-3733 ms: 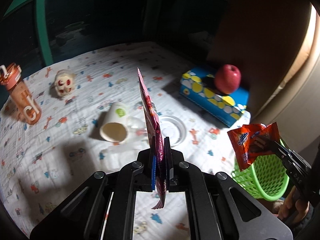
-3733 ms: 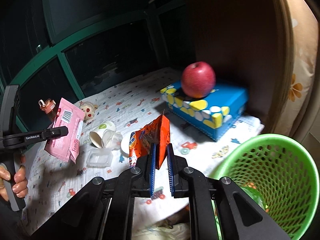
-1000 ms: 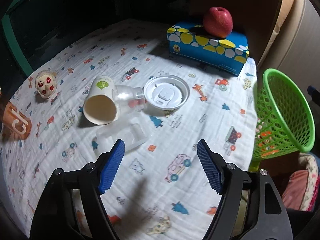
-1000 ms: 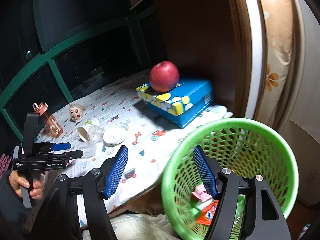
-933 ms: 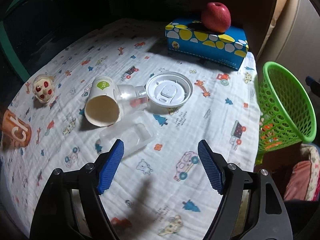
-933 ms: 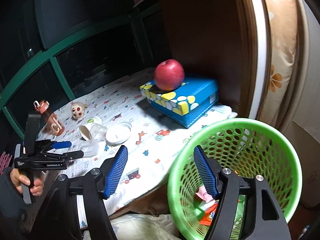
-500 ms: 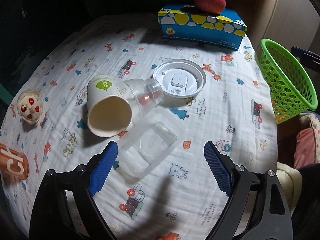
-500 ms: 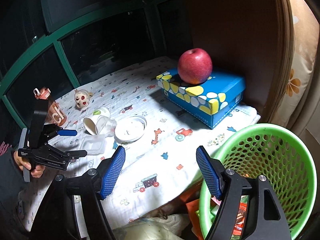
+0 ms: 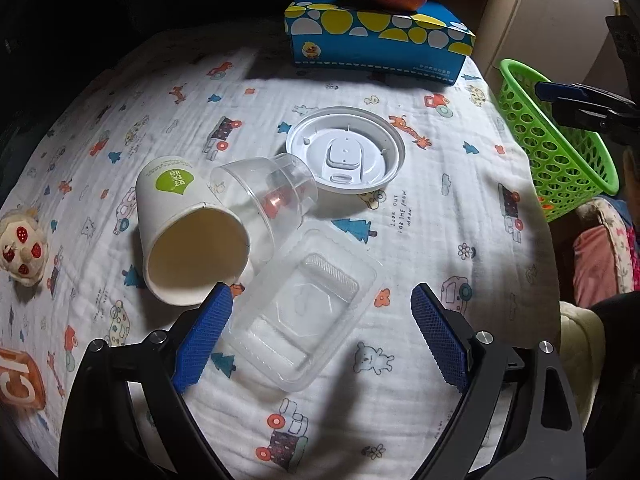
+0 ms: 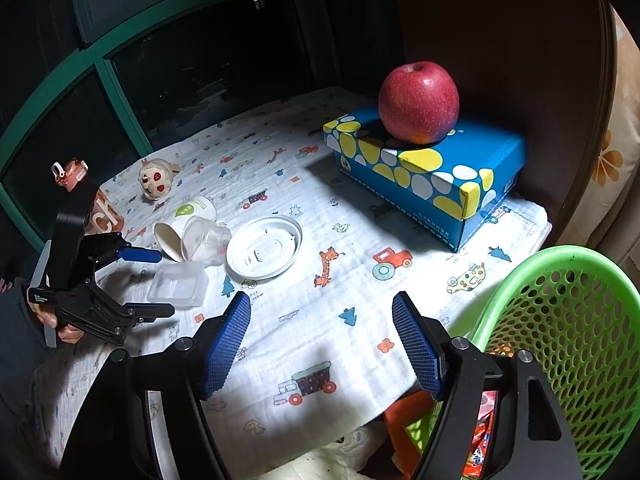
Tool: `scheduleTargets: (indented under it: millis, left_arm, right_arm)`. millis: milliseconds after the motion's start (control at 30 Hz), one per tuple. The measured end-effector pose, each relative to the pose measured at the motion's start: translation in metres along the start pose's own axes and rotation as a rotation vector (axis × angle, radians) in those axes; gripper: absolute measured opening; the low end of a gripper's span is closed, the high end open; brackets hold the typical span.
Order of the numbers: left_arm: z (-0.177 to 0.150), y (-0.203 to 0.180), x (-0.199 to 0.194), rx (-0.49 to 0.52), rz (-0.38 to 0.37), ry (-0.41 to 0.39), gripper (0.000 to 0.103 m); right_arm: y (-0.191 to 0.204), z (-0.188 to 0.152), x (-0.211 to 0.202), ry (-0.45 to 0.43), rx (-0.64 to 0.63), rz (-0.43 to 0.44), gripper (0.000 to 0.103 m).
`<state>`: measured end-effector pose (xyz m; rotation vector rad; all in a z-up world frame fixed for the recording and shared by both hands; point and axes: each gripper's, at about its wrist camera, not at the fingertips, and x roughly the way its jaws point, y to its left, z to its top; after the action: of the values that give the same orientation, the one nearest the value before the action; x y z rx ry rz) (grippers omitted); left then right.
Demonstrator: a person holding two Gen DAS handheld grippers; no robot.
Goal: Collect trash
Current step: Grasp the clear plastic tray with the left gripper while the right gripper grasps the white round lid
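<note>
While wrappers (image 10: pixel 478 446) sit in the basket (image 10: pixel 576 264), your spread, empty left gripper (image 9: pixel 316 340) straddles the tray (image 9: pixel 304 312); cup (image 9: pixel 188 232), lid (image 9: pixel 346 152) beside it remain.

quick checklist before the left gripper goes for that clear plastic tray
1. Left gripper open wide enough for the clear plastic tray: ok, its jaws have just been opening and nothing is between the pads.
2. Tray lined up between the jaws: ok, it lies between the blue pads.
3. Tray free of neighbours: not ok, the paper cup and clear plastic cup lie against its far end.
4. Right gripper out of the way: ok, open and empty near the green basket.
5. Room in the basket: ok, only a few wrappers show at the bottom.
</note>
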<state>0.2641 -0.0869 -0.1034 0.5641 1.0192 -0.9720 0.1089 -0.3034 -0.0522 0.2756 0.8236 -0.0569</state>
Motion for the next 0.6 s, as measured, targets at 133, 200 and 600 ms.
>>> scheduleTargets:
  millis: [133, 200, 600]
  left_arm:
    - [0.0, 0.002, 0.006, -0.003, -0.037, 0.007, 0.09]
    - [-0.001, 0.002, 0.006, -0.007, -0.043, 0.002, 0.09]
    - [0.0, 0.005, 0.003, 0.008, -0.064, 0.003, 0.089]
  right_arm:
    - [0.0, 0.002, 0.009, 0.008, -0.003, 0.001, 0.071]
    - [-0.001, 0.003, 0.014, 0.013, -0.001, 0.002, 0.071]
    - [0.001, 0.006, 0.039, 0.041, 0.009, 0.017, 0.071]
